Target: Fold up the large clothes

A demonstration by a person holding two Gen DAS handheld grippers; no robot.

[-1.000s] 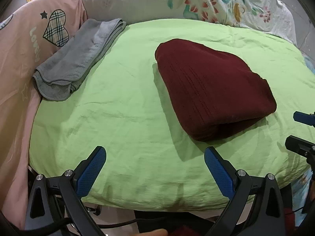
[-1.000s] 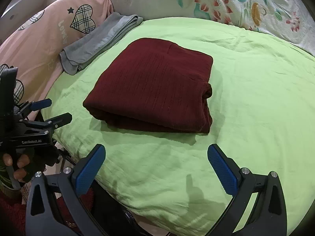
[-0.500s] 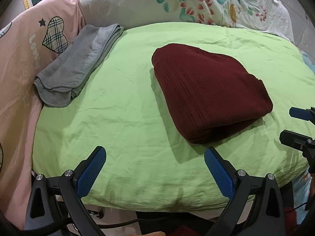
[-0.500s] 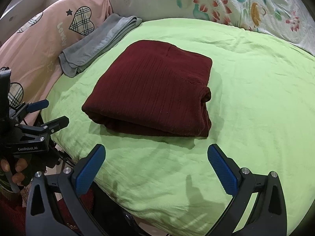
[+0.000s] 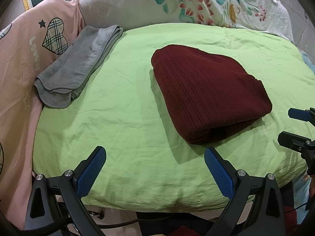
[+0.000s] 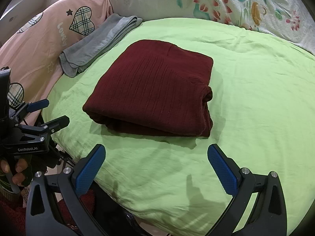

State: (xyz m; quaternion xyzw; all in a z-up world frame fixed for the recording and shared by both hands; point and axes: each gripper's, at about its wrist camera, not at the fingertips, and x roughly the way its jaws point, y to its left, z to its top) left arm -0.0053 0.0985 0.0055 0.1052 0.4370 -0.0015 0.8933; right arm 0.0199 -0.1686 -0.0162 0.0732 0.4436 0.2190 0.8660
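Observation:
A dark red ribbed garment (image 5: pixel 208 96) (image 6: pixel 155 90) lies folded into a thick rectangle in the middle of the green sheet (image 5: pixel 128 118) (image 6: pixel 256 102). My left gripper (image 5: pixel 155 171) hangs open over the sheet's near edge, short of the garment, with nothing between its blue pads. It shows again at the left of the right wrist view, the left gripper (image 6: pixel 49 112) held by a gloved hand (image 6: pixel 17 171). My right gripper (image 6: pixel 157 167) is open and empty near the front edge, and the right gripper (image 5: pixel 289 125) also enters the left wrist view from the right.
A folded grey towel (image 5: pixel 78 66) (image 6: pixel 100 43) rests at the sheet's back left, partly on a pink cover with plaid hearts (image 5: pixel 25 45) (image 6: pixel 49 35). A white floral quilt (image 5: pixel 187 4) (image 6: pixel 226 2) is bunched along the back. The bed drops off just below both grippers.
Both grippers have drawn back slightly from the folded garment and stayed open. The garment, towel and bedding have not moved.

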